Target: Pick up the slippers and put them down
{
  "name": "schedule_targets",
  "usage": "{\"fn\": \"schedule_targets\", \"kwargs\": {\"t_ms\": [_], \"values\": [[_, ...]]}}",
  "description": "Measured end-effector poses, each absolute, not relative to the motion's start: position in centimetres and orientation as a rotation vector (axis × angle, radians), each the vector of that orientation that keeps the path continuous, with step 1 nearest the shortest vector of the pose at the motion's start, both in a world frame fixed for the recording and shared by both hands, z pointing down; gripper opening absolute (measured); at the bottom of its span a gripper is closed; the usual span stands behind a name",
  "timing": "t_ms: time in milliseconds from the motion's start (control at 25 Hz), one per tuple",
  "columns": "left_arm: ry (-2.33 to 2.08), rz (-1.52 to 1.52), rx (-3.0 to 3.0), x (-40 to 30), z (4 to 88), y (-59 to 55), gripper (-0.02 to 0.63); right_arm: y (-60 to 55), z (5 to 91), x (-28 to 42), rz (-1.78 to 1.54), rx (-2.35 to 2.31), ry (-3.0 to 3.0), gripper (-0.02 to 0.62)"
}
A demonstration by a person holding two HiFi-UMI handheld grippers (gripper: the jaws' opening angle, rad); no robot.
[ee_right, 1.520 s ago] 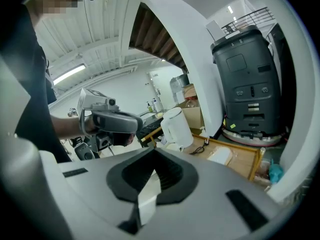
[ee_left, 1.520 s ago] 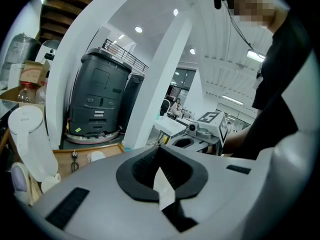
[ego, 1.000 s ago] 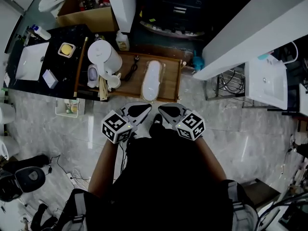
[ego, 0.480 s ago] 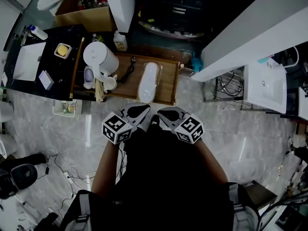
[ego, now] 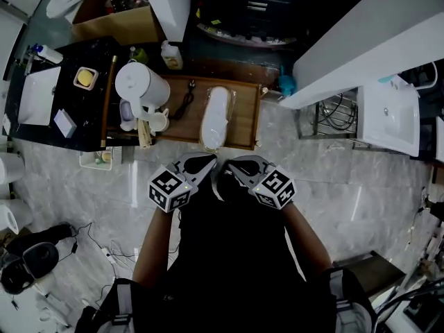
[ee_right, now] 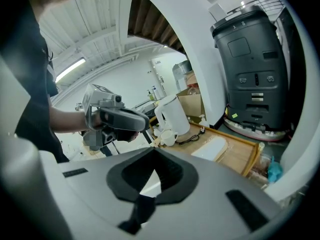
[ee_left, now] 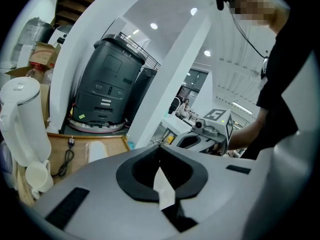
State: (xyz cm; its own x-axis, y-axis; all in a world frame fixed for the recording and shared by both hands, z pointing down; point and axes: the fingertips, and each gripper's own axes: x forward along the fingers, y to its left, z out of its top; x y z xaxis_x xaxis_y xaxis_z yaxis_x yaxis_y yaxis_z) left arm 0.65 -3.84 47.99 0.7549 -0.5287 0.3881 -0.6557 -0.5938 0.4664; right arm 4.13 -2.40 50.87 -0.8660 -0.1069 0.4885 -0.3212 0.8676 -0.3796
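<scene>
A pair of white slippers [ego: 216, 115] in a clear wrap lies lengthwise on a low wooden tray table [ego: 247, 125]; it also shows in the left gripper view [ee_left: 95, 150] and the right gripper view [ee_right: 213, 147]. My left gripper [ego: 208, 162] and right gripper [ego: 233, 164] hang side by side close to the person's body, short of the tray's near edge. Both point at the slippers and are apart from them. The left gripper's [ee_left: 160, 147] jaws are shut with nothing between them, and so are the right gripper's [ee_right: 153, 149].
A white kettle [ego: 141, 85], a cup [ego: 161, 120] and a black cable with plug [ego: 186, 101] share the tray's left side. A black counter with a sink [ego: 36, 92] stands at the left. A dark grey machine [ee_left: 111, 86] and white columns stand behind the tray.
The left gripper has sunk a little toward the floor. The right gripper has kept its place. Both stay shut and empty, and the slippers have not moved.
</scene>
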Motion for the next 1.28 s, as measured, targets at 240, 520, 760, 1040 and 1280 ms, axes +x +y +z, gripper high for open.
{"fn": "schedule_targets", "kwargs": {"t_ms": [240,520,760,1040,1280], "values": [[-0.806,0.329,2.369,0.2,48.8,-4.4,0.011,-3.4,51.0,3.1,0.687,0.378,-2.586,0.008],[-0.755,0.387,2.351,-0.7,49.7,-4.4,0.011,-3.8,51.8,2.4,0.739,0.418,-2.57,0.007],[-0.827,0.394,2.336,-2.2,50.7,-5.8,0.011,-5.3,52.4,2.2,0.772,0.483,-2.571,0.008],[-0.823,0.297,2.25,-2.8,52.6,-6.7,0.011,-6.6,54.4,2.2,0.775,0.533,-2.537,0.008],[-0.82,0.298,2.203,-2.9,54.6,-7.1,0.011,-6.9,56.2,1.8,0.744,0.498,-2.5,0.006]]}}
